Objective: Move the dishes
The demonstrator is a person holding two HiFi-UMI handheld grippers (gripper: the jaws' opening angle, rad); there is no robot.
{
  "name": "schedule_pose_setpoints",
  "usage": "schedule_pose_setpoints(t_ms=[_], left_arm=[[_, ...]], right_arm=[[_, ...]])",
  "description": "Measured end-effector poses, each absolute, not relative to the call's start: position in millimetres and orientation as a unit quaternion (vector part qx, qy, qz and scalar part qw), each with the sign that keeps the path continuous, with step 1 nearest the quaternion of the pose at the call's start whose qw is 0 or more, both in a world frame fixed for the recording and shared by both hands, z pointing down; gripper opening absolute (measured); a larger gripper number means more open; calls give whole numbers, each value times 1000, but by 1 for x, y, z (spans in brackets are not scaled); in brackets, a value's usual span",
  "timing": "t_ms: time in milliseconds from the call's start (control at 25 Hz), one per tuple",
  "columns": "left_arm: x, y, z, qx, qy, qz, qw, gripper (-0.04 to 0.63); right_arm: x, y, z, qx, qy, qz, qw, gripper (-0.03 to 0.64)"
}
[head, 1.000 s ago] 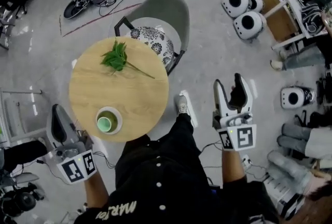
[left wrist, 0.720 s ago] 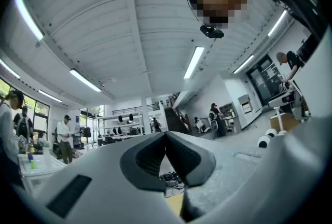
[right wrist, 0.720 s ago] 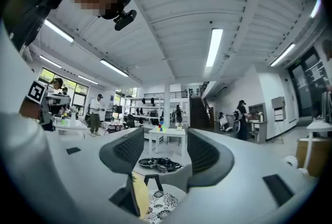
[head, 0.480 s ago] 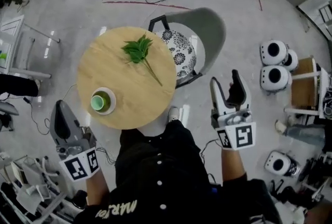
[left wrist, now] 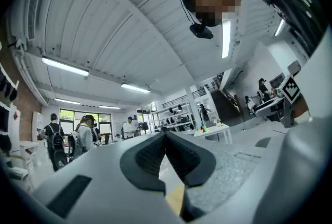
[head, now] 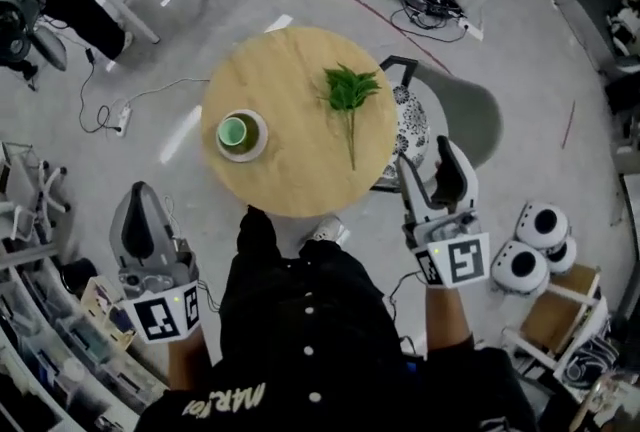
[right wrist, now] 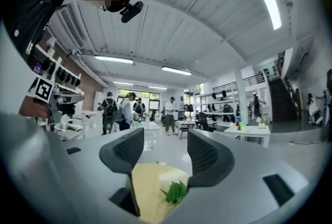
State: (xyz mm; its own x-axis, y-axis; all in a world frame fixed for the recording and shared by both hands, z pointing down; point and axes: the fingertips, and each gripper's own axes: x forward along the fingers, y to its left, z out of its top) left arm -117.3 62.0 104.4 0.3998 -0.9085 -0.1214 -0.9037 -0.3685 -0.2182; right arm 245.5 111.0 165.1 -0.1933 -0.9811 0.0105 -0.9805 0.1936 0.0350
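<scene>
Wooden tabletop (head: 300, 165) holds a green cup (head: 233, 131) on a white saucer (head: 259, 145) and a leafy sprig (head: 348, 88). The left hand-held gripper (left wrist: 165, 139) is pressed together; the right hand-held gripper (right wrist: 165, 149) is spread.

- The round table (head: 300, 178) is showing bare wood along its near edge and between the cup (head: 233, 131) on its saucer (head: 259, 144) and the leafy sprig (head: 348, 92), which are lying well apart.
- The chair (head: 468, 120) with its patterned cushion (head: 409, 125) is crowding the table's right side, just beyond the right gripper (head: 430, 168).
- Open floor is lying between the left gripper (head: 138, 210) and the table, with a power strip (head: 122, 119) sitting further left.
</scene>
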Motion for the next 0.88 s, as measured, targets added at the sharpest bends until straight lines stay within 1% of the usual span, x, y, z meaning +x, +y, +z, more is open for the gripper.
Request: schedule_pose_setpoints(t_ms=[200,440,680,880], left_arm=[[-167,95,119,-791,599,-29,119,3],[-201,97,129,-777,620,-34,103,3],[-213,66,161,-800,596,-32,69,3],[-213,40,213,-817,576,-30,31,3]], right_arm=[[172,77,186,544,-838,-11,41,249],[114,51,213,488,-869,3,82,255],[53,21,262,434,-888,24,150,262],[1,-4,337,380,-903,46,198,287]])
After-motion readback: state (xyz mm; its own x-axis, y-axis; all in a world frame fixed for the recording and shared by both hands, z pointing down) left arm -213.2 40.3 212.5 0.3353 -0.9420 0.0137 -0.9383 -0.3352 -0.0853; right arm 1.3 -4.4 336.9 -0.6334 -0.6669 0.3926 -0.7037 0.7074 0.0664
